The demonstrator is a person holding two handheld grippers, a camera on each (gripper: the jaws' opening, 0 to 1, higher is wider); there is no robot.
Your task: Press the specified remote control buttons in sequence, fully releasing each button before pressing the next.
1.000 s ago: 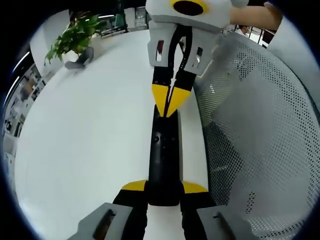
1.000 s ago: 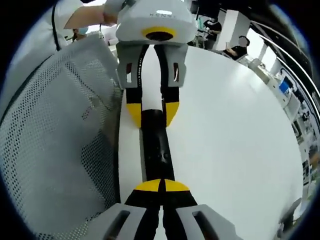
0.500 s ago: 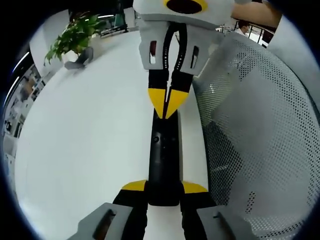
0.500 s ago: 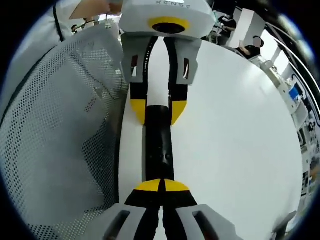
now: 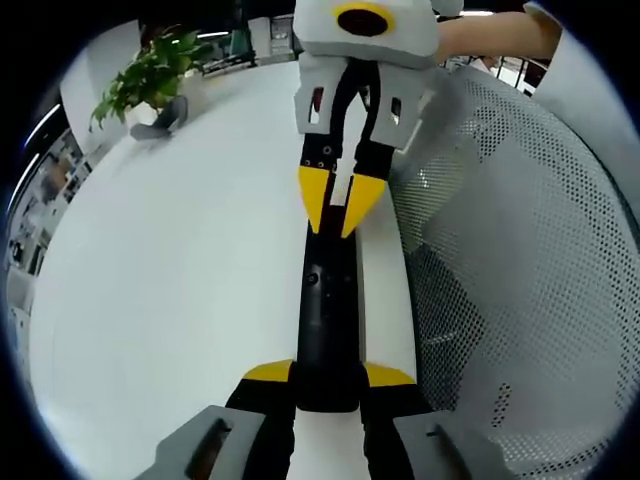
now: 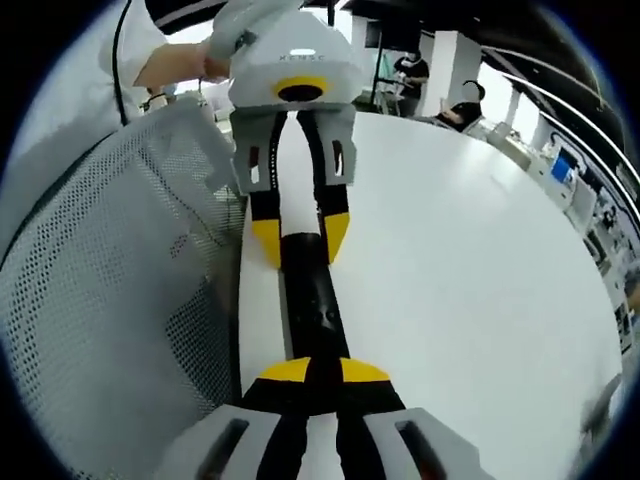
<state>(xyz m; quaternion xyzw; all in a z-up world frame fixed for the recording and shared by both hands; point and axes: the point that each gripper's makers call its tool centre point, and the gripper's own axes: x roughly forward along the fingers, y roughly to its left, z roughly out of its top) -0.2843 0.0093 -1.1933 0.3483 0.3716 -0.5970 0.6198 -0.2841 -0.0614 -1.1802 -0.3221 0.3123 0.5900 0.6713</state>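
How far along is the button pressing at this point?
Done: the left claw is shut on the black remote control, holding it above the white table. In hand: the right claw sits slightly parted over its far end. Left: which presses remain cannot be told.

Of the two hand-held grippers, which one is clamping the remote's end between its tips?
The left hand-held gripper: its yellow tips sit on either side of the black remote. The right hand-held gripper comes in from the opposite end, tips slightly parted over the remote.

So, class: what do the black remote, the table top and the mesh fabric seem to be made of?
Remote: probably matte black plastic, smooth with a dull sheen. Table top: a smooth white surface, perhaps laminate, with soft glare. Mesh fabric: pale perforated cloth, regular holes, folds and creases.
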